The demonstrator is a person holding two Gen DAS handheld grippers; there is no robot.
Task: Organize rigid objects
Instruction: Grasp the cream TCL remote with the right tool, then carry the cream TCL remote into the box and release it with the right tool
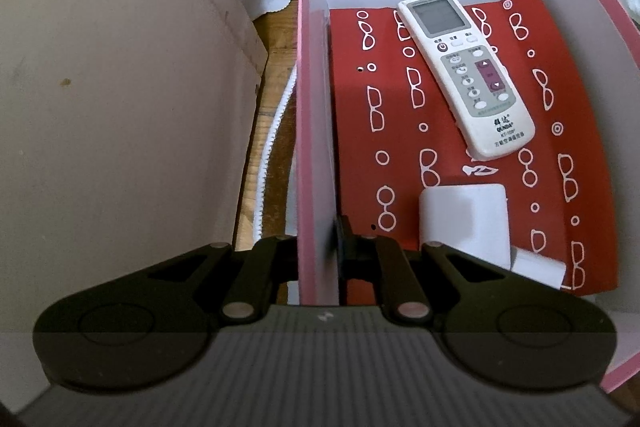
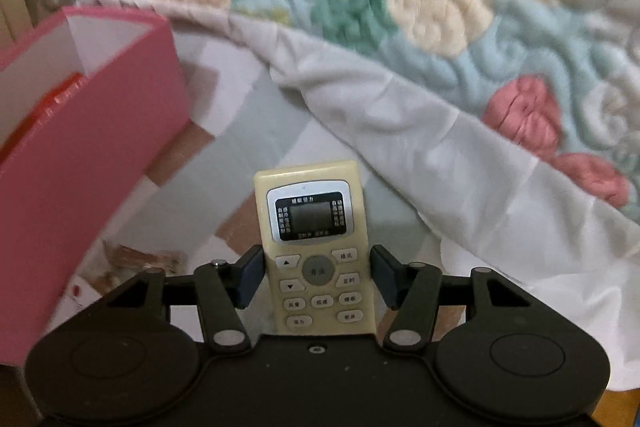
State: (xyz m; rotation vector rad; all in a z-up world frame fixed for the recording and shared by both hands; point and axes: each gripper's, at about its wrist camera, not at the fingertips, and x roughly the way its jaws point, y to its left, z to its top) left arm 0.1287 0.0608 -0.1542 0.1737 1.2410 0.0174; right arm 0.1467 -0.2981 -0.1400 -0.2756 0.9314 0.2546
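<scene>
Right wrist view: a floral quilt [image 2: 460,7] and pale sheet [image 2: 420,155] fill the background, with the pink box [image 2: 92,155] to the left. The right gripper [image 2: 318,277] clamps a yellowed remote [image 2: 316,247] between its pads, screen end pointing forward, clear of the box. In the left wrist view, the left gripper [image 1: 334,247] pinches the pink box's [image 1: 306,107] left wall. Inside, on red patterned paper [image 1: 400,131], lie a white remote [image 1: 466,75] and, nearer the gripper, a white charger [image 1: 466,221].

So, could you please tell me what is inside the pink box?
The pink box holds a white remote and white charger on red patterned paper; beneath the paper is hidden.
</scene>
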